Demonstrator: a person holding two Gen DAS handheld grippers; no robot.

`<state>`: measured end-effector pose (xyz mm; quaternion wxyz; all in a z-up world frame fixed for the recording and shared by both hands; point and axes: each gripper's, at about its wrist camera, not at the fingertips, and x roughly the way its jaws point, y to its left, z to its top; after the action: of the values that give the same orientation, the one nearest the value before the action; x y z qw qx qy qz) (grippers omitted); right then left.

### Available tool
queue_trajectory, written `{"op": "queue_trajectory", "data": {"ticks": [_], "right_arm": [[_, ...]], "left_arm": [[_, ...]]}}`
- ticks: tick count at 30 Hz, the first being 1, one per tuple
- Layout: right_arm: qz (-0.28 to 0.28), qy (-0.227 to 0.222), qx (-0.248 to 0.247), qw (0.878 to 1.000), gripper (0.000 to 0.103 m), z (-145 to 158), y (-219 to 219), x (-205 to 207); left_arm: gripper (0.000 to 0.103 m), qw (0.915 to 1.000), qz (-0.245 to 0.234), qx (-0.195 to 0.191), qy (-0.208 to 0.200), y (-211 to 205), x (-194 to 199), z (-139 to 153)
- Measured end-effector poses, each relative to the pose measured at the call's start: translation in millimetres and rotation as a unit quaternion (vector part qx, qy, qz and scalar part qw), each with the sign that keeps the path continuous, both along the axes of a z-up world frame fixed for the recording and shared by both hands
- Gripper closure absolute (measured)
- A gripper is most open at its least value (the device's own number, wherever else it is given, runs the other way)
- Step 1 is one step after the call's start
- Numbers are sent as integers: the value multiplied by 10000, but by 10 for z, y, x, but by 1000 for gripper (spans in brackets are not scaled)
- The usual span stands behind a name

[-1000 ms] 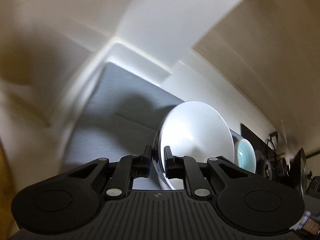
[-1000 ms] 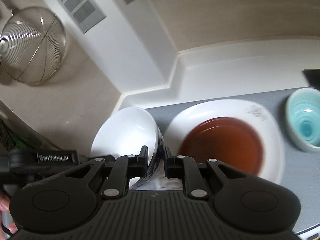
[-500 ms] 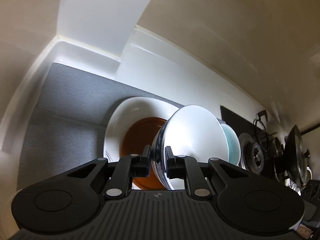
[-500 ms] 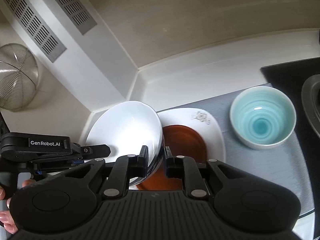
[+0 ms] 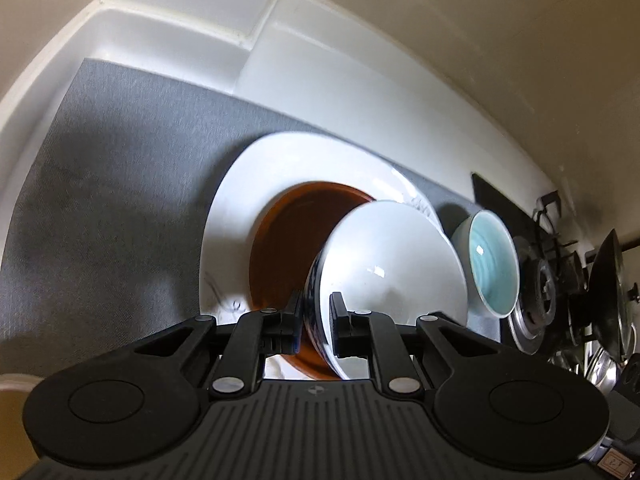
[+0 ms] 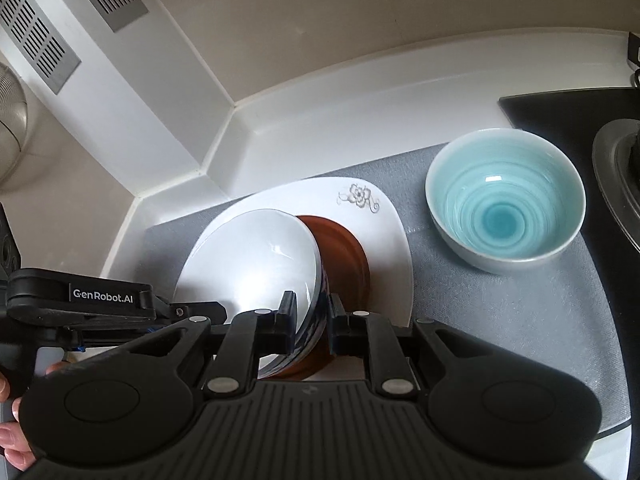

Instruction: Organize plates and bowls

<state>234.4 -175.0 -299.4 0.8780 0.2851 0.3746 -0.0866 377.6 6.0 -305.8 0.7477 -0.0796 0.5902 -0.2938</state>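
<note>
Over the brown plate [image 6: 344,248], both the left gripper [image 5: 316,320] and right gripper [image 6: 312,320] pinch the tilted white bowl [image 6: 260,260]; beside it, apart, sits a blue bowl [image 6: 504,204].

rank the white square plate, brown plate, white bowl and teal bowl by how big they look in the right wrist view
1. white square plate, widest outline
2. white bowl, though it is held tilted and nearer the camera, so its rank against the teal bowl is unsure
3. teal bowl
4. brown plate, mostly hidden, so unsure
</note>
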Motion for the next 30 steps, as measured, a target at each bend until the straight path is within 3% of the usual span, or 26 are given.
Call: {"op": "queue_trajectory", "data": {"ticks": [12, 17, 21, 23, 26, 28, 30], "right_arm": [[-42, -5, 186, 9998, 86, 1, -51, 84], [-16, -58, 405, 9992, 76, -19, -94, 41], [-318, -325, 295, 9985, 75, 103, -184, -237], [-506, -529, 394, 9965, 68, 143, -260, -450], [-855, -682, 462, 9929, 60, 155, -398, -760], [-1061, -693, 394, 9912, 56, 142, -503, -920], [-1277, -684, 339, 9889, 50, 103, -638, -1024]], "left_arm": [[88, 9997, 93, -94, 181, 67, 67, -17], [87, 9969, 345, -391, 590, 162, 161, -46], [87, 9981, 272, -414, 362, 190, 106, 165], [84, 9989, 211, -361, 202, 164, 55, 291], [63, 9992, 40, -380, 95, 59, -26, 444], [34, 9990, -176, -396, -125, -76, -86, 537], [32, 9968, -514, -375, -481, -264, -149, 636]]}}
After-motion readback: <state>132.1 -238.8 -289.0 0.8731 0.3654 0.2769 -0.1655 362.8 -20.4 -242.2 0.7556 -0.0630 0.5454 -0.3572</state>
